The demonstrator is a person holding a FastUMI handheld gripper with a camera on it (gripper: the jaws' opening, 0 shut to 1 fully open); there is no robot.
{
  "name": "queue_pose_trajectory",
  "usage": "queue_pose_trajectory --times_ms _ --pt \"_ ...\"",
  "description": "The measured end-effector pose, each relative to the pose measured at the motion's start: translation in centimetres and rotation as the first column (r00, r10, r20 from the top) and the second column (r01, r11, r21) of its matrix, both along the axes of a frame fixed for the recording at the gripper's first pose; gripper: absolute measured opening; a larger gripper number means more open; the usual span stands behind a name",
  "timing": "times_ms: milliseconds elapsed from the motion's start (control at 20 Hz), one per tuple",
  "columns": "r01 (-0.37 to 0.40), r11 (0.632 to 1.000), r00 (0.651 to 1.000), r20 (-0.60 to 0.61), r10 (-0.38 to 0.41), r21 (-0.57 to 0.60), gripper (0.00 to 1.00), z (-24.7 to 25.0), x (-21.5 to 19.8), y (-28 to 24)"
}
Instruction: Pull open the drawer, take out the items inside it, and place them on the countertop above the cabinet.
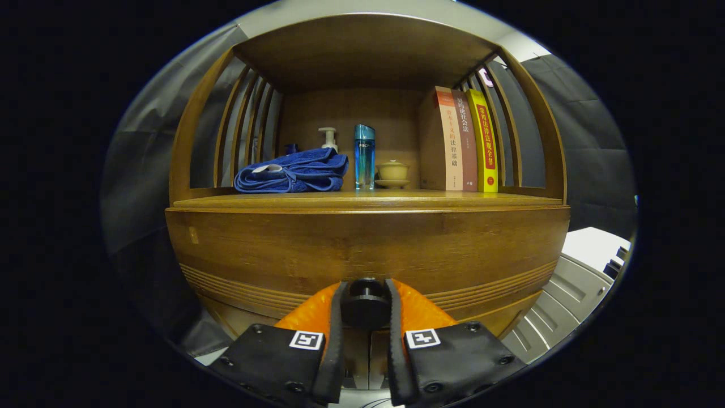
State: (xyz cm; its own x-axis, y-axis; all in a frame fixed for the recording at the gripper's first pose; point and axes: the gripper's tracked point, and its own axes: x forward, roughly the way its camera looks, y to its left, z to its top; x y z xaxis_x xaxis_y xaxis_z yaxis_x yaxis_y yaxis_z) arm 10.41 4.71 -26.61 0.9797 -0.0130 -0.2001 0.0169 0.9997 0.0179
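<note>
Gripper (366,299) is clamping narrow on the round dark drawer knob (365,304), both fingers pressing its sides, at the lower middle of the drawer front (368,249). Drawer is sitting shut, contents hidden. Beyond, the countertop (362,200) is carrying a folded blue towel (291,171) near its left edge, pump bottle (329,138), blue bottle (364,157) and lidded cup (393,172) mid-back, three books (460,140) standing toward the right edge.

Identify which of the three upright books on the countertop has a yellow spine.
The book farthest right, against the side slats; the two beside it have pale and brown spines.
</note>
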Motion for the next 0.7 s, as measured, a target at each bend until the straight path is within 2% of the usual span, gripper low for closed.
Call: queue_pose_trajectory --times_ms 250,400,700 --pt "0.004 1.000 1.000 -0.007 -0.004 -0.007 0.39 0.7 -2.4 -0.1" --pt "0.017 0.999 1.000 -0.016 -0.016 0.032 0.39 1.3 -4.4 -0.1" --pt "-0.007 0.999 1.000 -0.021 0.008 0.042 0.39 2.2 -7.9 0.0"
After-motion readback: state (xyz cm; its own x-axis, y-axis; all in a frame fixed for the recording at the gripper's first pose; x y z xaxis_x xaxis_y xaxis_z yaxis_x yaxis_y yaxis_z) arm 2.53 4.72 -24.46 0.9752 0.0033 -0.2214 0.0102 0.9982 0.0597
